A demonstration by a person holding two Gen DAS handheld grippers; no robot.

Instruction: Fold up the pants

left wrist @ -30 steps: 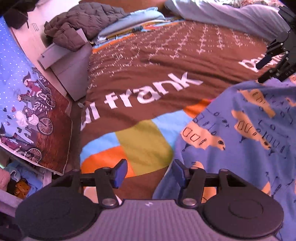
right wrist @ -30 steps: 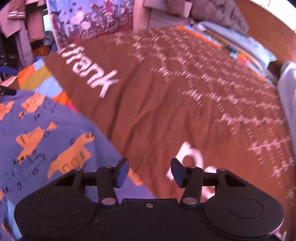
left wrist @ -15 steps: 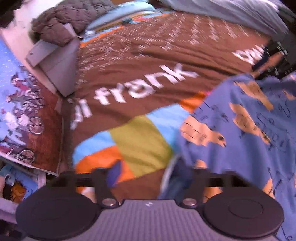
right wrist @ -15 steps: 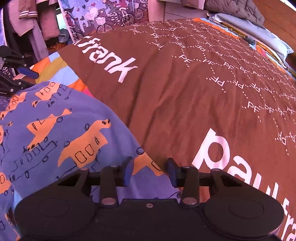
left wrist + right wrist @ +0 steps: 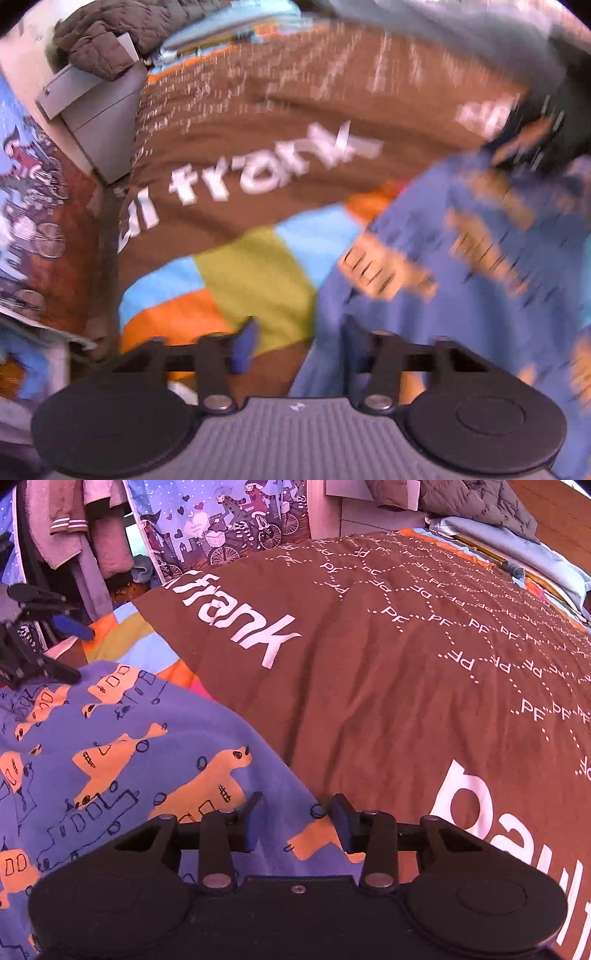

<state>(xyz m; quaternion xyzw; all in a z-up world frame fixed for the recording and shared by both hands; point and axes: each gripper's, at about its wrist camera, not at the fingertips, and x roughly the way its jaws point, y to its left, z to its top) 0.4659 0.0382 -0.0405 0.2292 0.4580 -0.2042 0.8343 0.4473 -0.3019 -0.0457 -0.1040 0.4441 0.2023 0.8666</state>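
The pants [image 5: 122, 760] are purple-blue with orange animal prints and lie on a brown bedspread [image 5: 388, 672]. In the left wrist view the pants [image 5: 480, 295] fill the right side, blurred by motion. My left gripper [image 5: 299, 347] is open, its jaws straddling the pants' left edge. My right gripper [image 5: 297, 821] is open, its jaws low over the pants' right corner with cloth between them. The left gripper [image 5: 55, 650] also shows at the far left of the right wrist view, at the pants' other edge.
The bedspread has a patchwork end of orange, green and blue [image 5: 236, 280]. A grey box [image 5: 99, 110] with a dark quilted jacket [image 5: 103, 40] stands at the bed's far side. A printed curtain [image 5: 221, 520] and hanging clothes [image 5: 74, 528] lie beyond the bed.
Both grippers have dropped lower to the pants' edges. The right gripper's jaws have narrowed slightly and now have the pants' corner between them. The left view has blurred with motion.
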